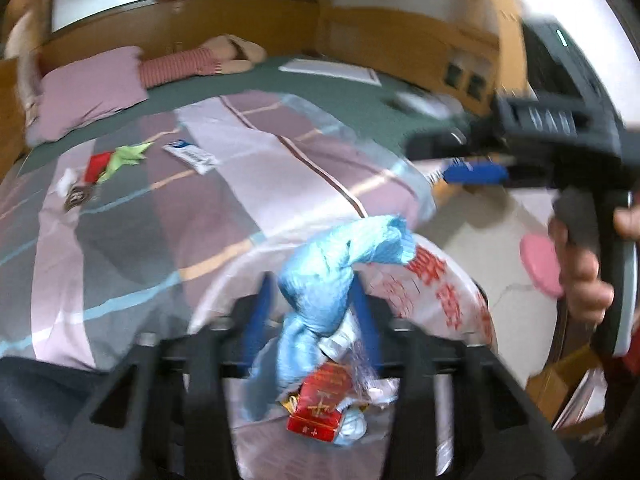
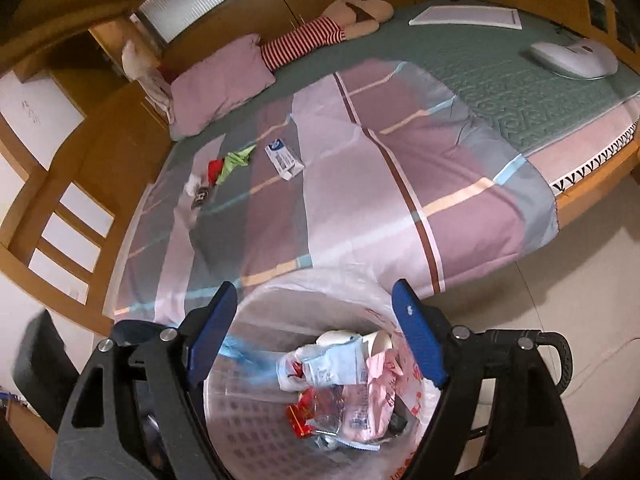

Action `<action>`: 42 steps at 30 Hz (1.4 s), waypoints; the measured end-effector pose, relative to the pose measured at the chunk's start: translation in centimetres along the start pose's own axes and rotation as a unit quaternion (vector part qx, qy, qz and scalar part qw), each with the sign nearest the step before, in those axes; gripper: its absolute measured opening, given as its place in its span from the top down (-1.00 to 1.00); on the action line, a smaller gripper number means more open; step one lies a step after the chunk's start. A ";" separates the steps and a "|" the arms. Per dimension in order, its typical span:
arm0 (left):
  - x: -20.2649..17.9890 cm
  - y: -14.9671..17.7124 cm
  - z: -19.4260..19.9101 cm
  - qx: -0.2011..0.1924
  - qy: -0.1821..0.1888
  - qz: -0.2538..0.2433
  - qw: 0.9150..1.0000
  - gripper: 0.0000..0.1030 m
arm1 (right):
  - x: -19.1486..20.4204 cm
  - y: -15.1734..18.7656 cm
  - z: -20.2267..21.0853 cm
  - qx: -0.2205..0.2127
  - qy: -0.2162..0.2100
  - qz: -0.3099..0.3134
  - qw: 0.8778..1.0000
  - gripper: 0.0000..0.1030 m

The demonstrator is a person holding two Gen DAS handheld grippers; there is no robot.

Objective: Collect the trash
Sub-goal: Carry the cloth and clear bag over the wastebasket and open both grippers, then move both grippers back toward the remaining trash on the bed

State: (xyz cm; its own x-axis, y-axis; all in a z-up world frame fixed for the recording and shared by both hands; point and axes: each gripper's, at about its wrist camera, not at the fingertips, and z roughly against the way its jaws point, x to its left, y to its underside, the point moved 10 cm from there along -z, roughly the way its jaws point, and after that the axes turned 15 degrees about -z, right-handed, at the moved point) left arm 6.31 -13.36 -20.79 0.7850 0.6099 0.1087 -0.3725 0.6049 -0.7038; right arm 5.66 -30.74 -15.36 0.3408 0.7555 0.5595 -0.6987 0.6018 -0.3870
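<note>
2 handheld grippers hang over a bin [image 2: 256,412] lined with a clear plastic bag [image 1: 448,292] that stands on the floor against the side of a bed [image 2: 500,80]. From the left wrist view, the left gripper [image 1: 310,308] has a crumpled light blue wrapper [image 1: 340,256] between its blue fingers [image 1: 262,300], directly above the bin mouth. The view is blurred, so I cannot tell whether the jaws are clamped on it or already letting go. From the right wrist view, the right gripper [image 2: 316,332] has its jaws spread wide and holds nothing; a blurred streak of blue shows beside its left finger. Inside the bin lie a red packet [image 1: 320,404], white and pink wrappers [image 2: 360,376] and clear film.

More trash sits on the striped quilt [image 2: 400,208], well apart from the bin: a white and blue box [image 2: 284,160], a green wrapper [image 2: 236,160] touching a red scrap [image 2: 215,168], and a small dark and white piece [image 2: 198,194] near them. A pink pillow [image 2: 220,84], a striped plush toy [image 2: 332,28] and a white device [image 2: 572,58] rest farther up the bed.

The step in hand looks like dropping the blue wrapper into the bin. The next move likely calls for freeing it fully, then reaching the empty right gripper across the quilt to the box, the nearest piece, and closing on its narrow sides.
</note>
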 end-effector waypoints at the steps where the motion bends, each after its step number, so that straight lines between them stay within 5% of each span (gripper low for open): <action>1: -0.4 -0.1 0.0 -0.001 -0.004 -0.011 1.000 -0.42 | 0.1 0.2 -0.2 0.004 -0.001 0.001 1.000 -0.55; 6: -0.7 -0.4 0.2 -0.008 -0.015 -0.027 0.999 -0.68 | 0.3 0.8 -1.4 0.023 -0.006 -0.010 1.000 -0.56; 15: 2.5 0.8 -0.1 0.012 -0.038 0.035 0.999 -0.75 | 0.6 0.8 -1.4 0.010 0.001 -0.003 1.000 -0.62; 42: 5.1 2.1 0.3 0.013 -0.055 0.083 0.995 -0.81 | 2.6 1.5 -3.4 0.017 0.015 0.027 0.999 -0.62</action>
State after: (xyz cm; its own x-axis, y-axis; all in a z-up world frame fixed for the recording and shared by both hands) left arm 9.38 -8.76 -21.50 0.6537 0.7535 0.0701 -0.5059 0.5041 -0.7000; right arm 7.66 -27.01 -17.03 0.3195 0.7948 0.5160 -0.7371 0.5507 -0.3917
